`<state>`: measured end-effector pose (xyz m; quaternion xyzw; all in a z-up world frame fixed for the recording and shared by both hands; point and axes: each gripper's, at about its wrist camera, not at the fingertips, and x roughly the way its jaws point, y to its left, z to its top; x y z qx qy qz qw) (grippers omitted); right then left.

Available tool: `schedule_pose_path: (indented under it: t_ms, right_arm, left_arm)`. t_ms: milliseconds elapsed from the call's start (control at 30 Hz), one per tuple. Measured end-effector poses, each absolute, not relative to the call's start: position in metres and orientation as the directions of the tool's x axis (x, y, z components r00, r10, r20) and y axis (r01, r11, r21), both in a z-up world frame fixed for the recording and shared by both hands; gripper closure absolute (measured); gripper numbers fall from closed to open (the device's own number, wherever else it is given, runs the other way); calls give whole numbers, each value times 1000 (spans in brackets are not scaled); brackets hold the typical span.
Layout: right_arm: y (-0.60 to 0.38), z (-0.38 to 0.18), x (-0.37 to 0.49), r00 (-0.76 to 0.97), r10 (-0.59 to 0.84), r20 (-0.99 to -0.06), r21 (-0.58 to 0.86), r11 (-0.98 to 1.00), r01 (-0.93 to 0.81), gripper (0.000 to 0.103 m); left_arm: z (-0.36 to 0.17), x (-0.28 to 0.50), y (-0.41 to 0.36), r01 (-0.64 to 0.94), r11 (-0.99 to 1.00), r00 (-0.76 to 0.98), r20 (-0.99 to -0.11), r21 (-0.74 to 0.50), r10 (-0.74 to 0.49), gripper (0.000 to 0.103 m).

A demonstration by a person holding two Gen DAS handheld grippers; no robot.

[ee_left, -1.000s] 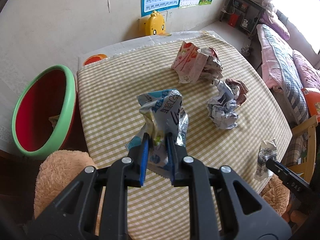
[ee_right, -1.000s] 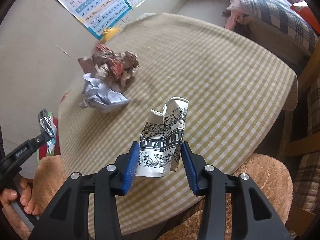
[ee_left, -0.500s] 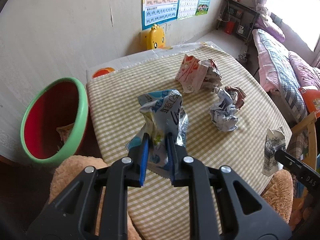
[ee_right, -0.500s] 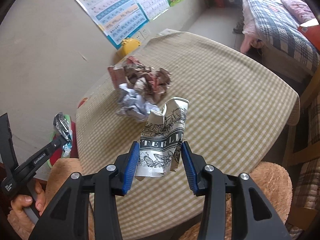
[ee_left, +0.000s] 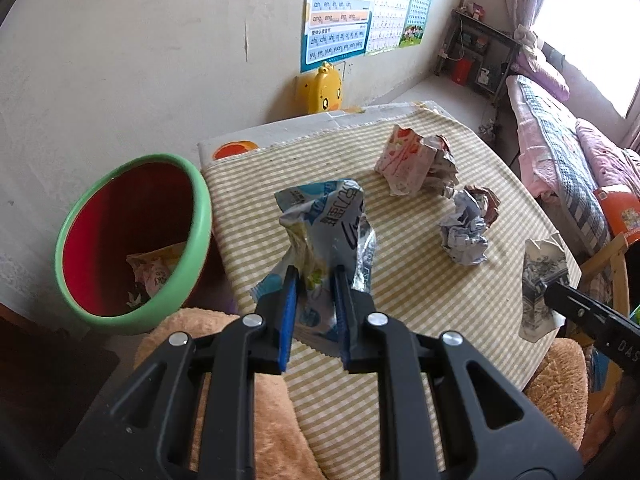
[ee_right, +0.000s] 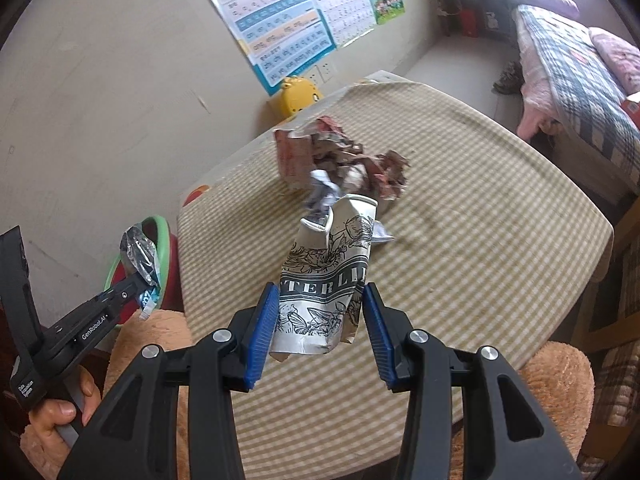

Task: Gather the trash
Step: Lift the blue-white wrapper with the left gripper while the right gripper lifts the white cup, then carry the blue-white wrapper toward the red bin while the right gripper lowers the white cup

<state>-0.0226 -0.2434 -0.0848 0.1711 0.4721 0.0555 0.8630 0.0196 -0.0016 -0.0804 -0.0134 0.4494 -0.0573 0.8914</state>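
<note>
Nearest the cameras, the left gripper (ee_left: pixel 314 280) is clamped tight on a crumpled blue-and-white foil snack wrapper (ee_left: pixel 326 224), and the right gripper (ee_right: pixel 318 308) has its blue pads pressed on a crushed black-and-white printed paper cup (ee_right: pixel 328 280); both pieces hang above the table. Below them lie tan plush cushions (ee_left: pixel 272 412), then the table with its beige-and-white checked cloth (ee_right: pixel 480 240). On the cloth rest a crumpled grey-white paper ball (ee_left: pixel 466 228) and, beyond it, a crumpled red-and-white paper wrapper (ee_left: pixel 412 166), close together. Left of the table stands a red waste bin with a green rim (ee_left: pixel 132 240), a wrapper already inside. Farther back are a yellow duck-shaped toy (ee_left: pixel 322 90), wall charts (ee_left: pixel 340 12) on a plaster wall, and a bed with a plaid blanket (ee_right: pixel 576 68).
</note>
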Motion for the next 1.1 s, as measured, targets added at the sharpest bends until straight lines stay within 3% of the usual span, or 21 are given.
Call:
schedule_pose_path:
  t_ms: [600, 933, 1100]
  right_arm:
    - [-194, -75, -7, 528, 289, -799, 317, 948, -39, 62]
    - [-167, -75, 3, 504, 318, -803, 305, 946, -111, 68]
    - [-175, -95, 8, 463, 279, -841, 280, 958, -69, 59]
  left_arm:
    - [-74, 21, 52, -1, 997, 622, -780, -82, -63, 87]
    - [-74, 25, 75, -51, 994, 625, -780, -92, -40, 87]
    - [-72, 22, 86, -73, 993, 632, -774, -96, -28, 87]
